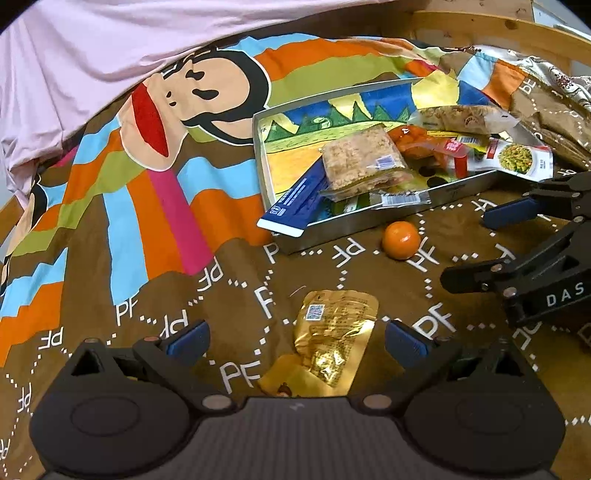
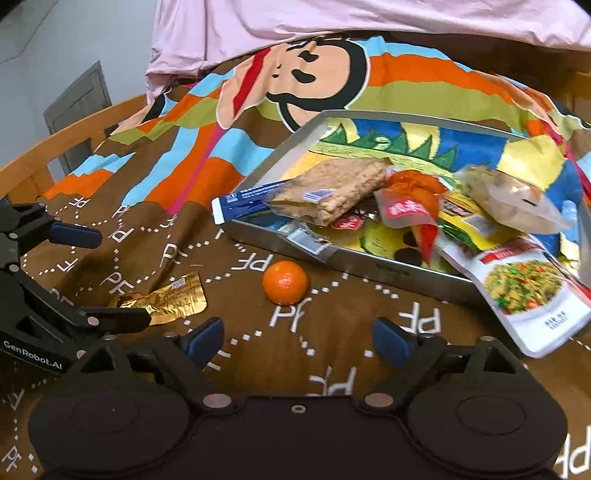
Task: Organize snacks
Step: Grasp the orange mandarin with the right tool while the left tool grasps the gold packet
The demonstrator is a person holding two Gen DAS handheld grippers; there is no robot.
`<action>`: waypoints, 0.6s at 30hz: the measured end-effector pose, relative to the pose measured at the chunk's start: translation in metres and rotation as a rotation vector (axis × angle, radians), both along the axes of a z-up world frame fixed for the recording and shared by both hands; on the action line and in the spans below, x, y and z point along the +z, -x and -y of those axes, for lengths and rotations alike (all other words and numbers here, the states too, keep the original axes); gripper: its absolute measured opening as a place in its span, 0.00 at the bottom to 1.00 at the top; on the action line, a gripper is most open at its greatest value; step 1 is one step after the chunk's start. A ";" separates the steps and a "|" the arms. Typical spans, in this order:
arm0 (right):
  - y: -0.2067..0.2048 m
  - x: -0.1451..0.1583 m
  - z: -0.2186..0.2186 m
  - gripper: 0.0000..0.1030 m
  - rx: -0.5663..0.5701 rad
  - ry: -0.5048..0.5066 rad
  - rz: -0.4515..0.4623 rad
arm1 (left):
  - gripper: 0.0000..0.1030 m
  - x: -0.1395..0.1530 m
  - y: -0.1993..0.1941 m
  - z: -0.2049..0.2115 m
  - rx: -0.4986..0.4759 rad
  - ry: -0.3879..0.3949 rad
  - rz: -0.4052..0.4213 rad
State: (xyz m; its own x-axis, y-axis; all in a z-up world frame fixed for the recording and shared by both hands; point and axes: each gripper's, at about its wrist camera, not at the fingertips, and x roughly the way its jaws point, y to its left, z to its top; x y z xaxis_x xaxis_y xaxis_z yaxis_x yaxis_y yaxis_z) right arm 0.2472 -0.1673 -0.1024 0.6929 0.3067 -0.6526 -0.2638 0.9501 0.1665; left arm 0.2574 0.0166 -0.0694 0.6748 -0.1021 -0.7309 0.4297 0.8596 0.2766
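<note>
A metal tray (image 1: 369, 225) (image 2: 369, 264) with a painted bottom holds several snack packets: a cracker pack (image 1: 364, 162) (image 2: 332, 194), a blue packet (image 1: 291, 205) (image 2: 243, 201) and a white pouch (image 1: 517, 157) (image 2: 524, 295) hanging over the rim. A gold packet (image 1: 328, 339) (image 2: 173, 299) lies on the bedspread between the fingers of my open left gripper (image 1: 295, 338) (image 2: 110, 277). A mandarin (image 1: 400, 240) (image 2: 285, 282) lies in front of the tray, just beyond my open, empty right gripper (image 2: 297, 341) (image 1: 472, 247).
A colourful cartoon bedspread (image 1: 147, 221) covers the surface. A pink sheet (image 1: 92, 55) (image 2: 332, 22) lies at the back. A wooden bed frame (image 2: 55, 147) (image 1: 498, 26) runs around the edges. Patterned fabric (image 1: 554, 96) lies beyond the tray.
</note>
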 end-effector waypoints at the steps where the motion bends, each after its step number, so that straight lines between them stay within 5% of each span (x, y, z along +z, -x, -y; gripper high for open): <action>1: -0.001 -0.001 -0.002 0.80 0.005 -0.002 0.002 | 0.99 -0.001 -0.002 -0.002 0.004 0.006 -0.010; 11: -0.031 -0.011 -0.017 0.57 0.020 -0.021 0.007 | 0.86 -0.006 -0.013 -0.018 0.007 0.129 -0.090; 16: -0.041 -0.018 -0.022 0.52 0.031 -0.009 0.011 | 0.85 -0.001 -0.011 -0.021 -0.062 0.208 -0.075; 18: -0.043 -0.020 -0.021 0.42 0.032 -0.004 0.013 | 0.85 -0.001 -0.011 -0.019 -0.091 0.212 -0.082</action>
State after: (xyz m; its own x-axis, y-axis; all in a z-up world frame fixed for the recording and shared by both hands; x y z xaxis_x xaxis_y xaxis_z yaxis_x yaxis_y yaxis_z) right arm 0.2905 -0.1460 -0.1220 0.6910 0.3312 -0.6425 -0.2959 0.9406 0.1666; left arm 0.2680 0.0353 -0.0709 0.5955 -0.3166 -0.7383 0.5212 0.8516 0.0552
